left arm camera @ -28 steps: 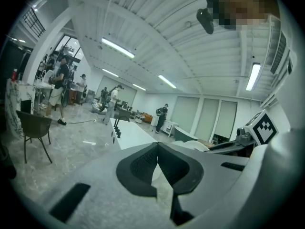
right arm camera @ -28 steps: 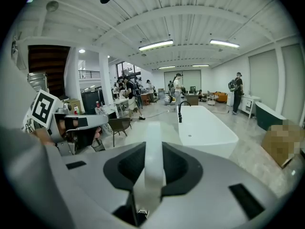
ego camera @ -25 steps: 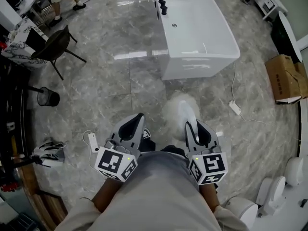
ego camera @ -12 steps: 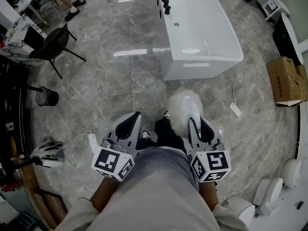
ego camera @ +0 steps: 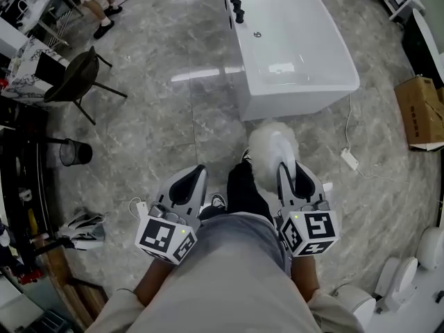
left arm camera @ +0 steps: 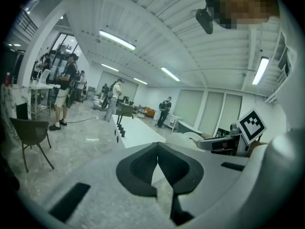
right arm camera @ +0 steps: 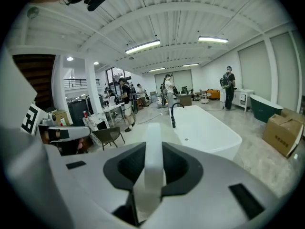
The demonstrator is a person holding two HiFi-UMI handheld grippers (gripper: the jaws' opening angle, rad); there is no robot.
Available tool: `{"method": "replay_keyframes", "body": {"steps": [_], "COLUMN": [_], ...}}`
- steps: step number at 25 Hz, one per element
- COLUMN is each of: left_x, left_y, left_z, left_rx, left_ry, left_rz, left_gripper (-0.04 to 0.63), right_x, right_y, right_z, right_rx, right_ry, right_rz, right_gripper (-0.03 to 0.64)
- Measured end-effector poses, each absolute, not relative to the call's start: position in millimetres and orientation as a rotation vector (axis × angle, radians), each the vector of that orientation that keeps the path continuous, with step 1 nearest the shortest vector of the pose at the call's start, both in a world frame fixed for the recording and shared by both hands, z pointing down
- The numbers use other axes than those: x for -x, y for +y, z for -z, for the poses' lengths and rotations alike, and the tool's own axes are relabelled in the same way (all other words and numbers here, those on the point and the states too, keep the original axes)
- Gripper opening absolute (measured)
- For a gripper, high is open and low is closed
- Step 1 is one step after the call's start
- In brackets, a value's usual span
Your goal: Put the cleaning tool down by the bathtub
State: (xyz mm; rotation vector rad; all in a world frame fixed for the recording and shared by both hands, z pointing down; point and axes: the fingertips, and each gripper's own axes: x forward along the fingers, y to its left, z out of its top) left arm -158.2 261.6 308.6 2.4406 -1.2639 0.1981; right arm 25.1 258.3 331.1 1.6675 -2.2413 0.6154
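Observation:
The white bathtub (ego camera: 298, 47) stands on the marble floor ahead of me, its near end just past the duster. The cleaning tool is a fluffy white duster (ego camera: 272, 143) on a white handle (right arm camera: 153, 161). My right gripper (ego camera: 291, 175) is shut on that handle, and the fluffy head sticks out ahead of it, close to the tub's near end. The handle runs straight up between the dark pads (right arm camera: 183, 165) in the right gripper view, with the bathtub (right arm camera: 209, 128) beyond. My left gripper (ego camera: 193, 179) is shut with nothing in it; its jaw tips meet in the left gripper view (left arm camera: 157, 149).
A black chair (ego camera: 76, 75) and a black mesh bin (ego camera: 73, 152) stand at the left. A cardboard box (ego camera: 423, 109) and a white power strip with cable (ego camera: 349, 159) lie right of the tub. White toilets (ego camera: 399, 283) sit at the lower right. A black tap (ego camera: 234, 2) rises on the tub's rim.
Both grippers have moved forward toward the bathtub with the person's step. The duster head now lies closer to the tub's near end.

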Motion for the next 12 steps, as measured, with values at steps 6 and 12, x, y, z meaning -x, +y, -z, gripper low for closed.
{"method": "replay_keyframes", "body": {"steps": [6, 12], "left_x": [118.5, 81.5], "left_y": [194.4, 129.7], "left_z": [-310.5, -298.6], "left_rx": [-2.472, -2.49], "left_ry": [-1.235, -1.236], "left_rz": [-0.259, -0.282], "left_gripper": [0.007, 0.006], "right_x": [-65.0, -97.7], "right_y": [194.0, 130.6], "right_z": [-338.9, -338.5], "right_rx": [-1.698, -1.693], "right_ry": [-2.23, -2.242], "right_rz": [-0.658, -0.685], "right_gripper": [0.086, 0.086]}}
